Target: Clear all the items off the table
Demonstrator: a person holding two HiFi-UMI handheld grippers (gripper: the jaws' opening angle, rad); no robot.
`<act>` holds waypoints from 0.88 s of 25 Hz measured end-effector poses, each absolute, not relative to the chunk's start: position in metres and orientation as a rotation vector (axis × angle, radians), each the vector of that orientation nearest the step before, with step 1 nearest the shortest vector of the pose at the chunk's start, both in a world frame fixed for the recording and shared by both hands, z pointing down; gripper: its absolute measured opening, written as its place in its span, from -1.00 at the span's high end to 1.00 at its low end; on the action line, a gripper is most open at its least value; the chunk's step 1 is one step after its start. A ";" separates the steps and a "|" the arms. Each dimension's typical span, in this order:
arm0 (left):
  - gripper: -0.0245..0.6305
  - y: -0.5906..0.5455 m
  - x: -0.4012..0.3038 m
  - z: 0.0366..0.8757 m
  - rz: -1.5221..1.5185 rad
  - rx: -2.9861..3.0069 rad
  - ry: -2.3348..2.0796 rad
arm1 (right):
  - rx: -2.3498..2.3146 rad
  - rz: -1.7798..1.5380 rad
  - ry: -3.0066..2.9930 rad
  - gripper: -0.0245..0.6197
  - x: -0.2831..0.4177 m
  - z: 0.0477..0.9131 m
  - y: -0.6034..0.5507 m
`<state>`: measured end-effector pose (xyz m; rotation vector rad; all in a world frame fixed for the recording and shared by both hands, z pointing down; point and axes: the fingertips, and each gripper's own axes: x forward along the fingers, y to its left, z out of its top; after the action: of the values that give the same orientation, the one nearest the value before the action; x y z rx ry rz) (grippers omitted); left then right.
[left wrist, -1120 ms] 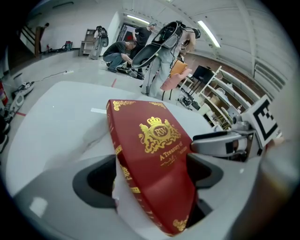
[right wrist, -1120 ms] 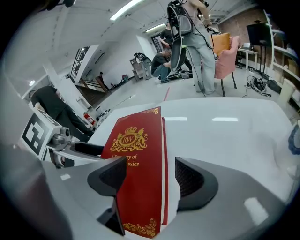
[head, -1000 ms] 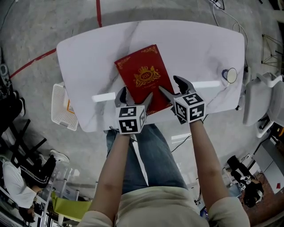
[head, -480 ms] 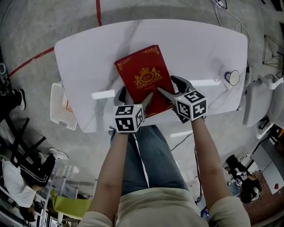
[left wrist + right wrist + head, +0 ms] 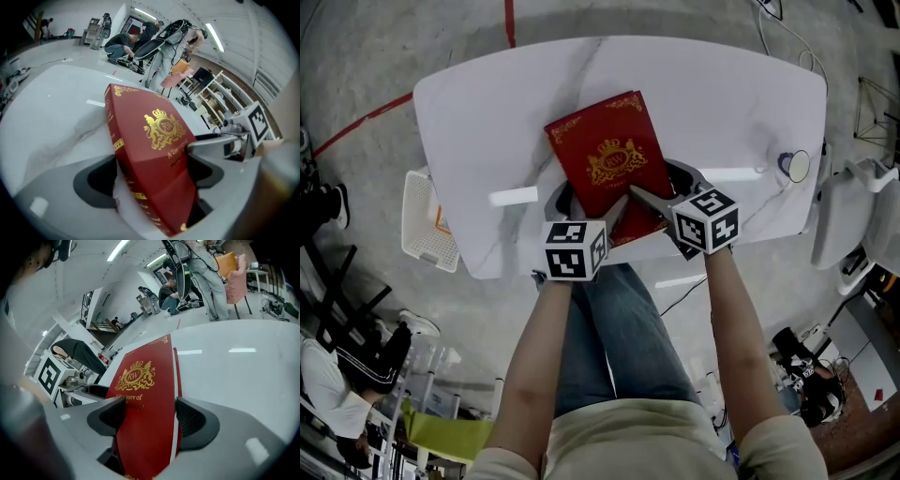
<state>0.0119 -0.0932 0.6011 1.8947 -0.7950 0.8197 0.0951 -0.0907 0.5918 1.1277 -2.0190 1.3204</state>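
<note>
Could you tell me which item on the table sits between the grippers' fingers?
The red book with the gold crest: the left gripper and right gripper clamp its near end. The small round item by the right edge lies apart.

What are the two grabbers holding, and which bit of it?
Both grip the red box by its near end: the left gripper at the near left corner, the right gripper at the near right corner.
</note>
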 end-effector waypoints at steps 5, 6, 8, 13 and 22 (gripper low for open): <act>-0.48 -0.095 0.010 0.600 0.805 1.897 -0.804 | 1.172 1.292 -2.014 -0.10 0.094 0.591 -0.091; -0.46 -0.096 0.010 0.600 0.799 1.894 -0.809 | 1.172 1.289 -2.012 -0.10 0.094 0.591 -0.091; -0.41 -0.098 0.008 0.598 0.784 1.887 -0.823 | 1.171 1.286 -2.011 -0.10 0.093 0.590 -0.091; -0.39 -0.100 0.006 0.591 0.772 1.899 -0.843 | 1.173 1.254 -2.024 -0.10 0.091 0.583 -0.092; -0.36 -0.100 -0.046 0.576 0.741 1.914 -0.903 | 1.139 1.172 -2.052 -0.10 0.040 0.568 -0.094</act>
<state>-0.0460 -0.1005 0.5762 1.9141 -0.9031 0.7406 0.0403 -0.0942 0.5682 1.1385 -2.0518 1.1715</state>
